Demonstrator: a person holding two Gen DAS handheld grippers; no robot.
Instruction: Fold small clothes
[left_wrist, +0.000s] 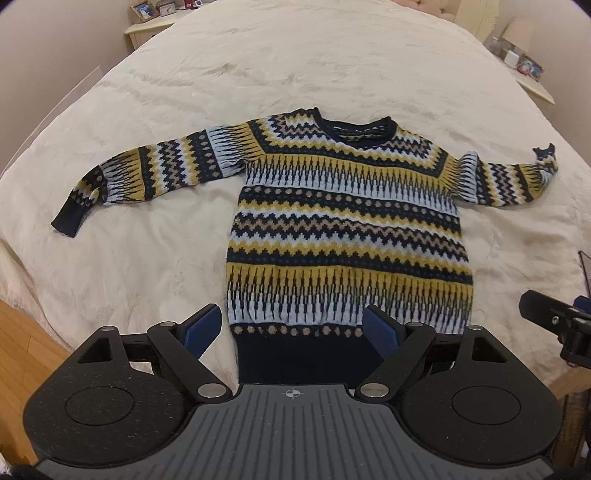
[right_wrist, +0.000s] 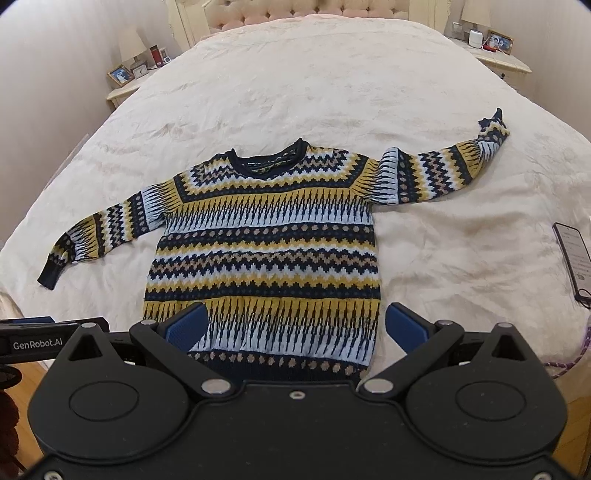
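Both wrist cameras look steeply down from the bed's (left_wrist: 295, 74) foot, sharing the spread sweater (right_wrist: 264, 240).

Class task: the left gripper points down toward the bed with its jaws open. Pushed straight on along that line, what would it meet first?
Most likely the patterned sweater, at its dark hem band between the open fingers of the left gripper. Depth is unclear, but nothing shows in between.

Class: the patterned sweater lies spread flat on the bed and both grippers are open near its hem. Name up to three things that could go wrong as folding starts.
1. The sweater lies on a soft cream bedspread; a gripper closing at the hem may pinch the cover too.
2. The far sleeve ends in a crumpled cuff, so it could fold unevenly.
3. A phone lies near the bed's edge; a swung sleeve might knock it.
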